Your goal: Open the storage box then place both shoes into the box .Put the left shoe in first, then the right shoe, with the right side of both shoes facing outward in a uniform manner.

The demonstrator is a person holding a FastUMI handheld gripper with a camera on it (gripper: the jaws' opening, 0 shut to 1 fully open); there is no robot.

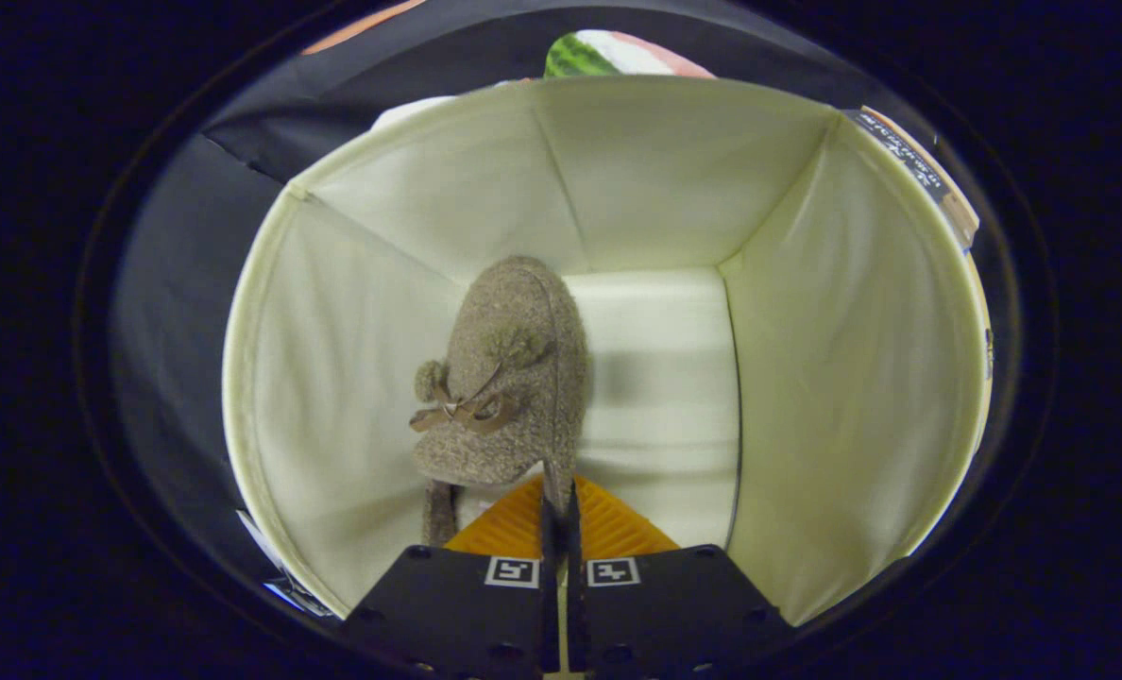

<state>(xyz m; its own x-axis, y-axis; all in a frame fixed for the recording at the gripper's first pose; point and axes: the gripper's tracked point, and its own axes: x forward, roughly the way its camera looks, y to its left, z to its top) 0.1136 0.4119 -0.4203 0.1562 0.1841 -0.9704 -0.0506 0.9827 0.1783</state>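
Claw [558, 515] pinching shoe [509, 378]; heel hidden

- No word, brand or number can be read anywhere here.
- Two square black-and-white coded markers [511, 571] sit side by side on the gripper [558, 499] body, one on each half. They are patterns, not letters.
- Just ahead of those markers, the fingers are closed together, pinching the near edge of the fuzzy brown shoe [509, 378].
- A dark label strip [910, 162] runs along the far right rim of the cream storage box [835, 378]. It carries small pale print, too tiny to make out.
- A white tag [273, 567] lies outside the box's near left rim, with its marks too blurred to read.
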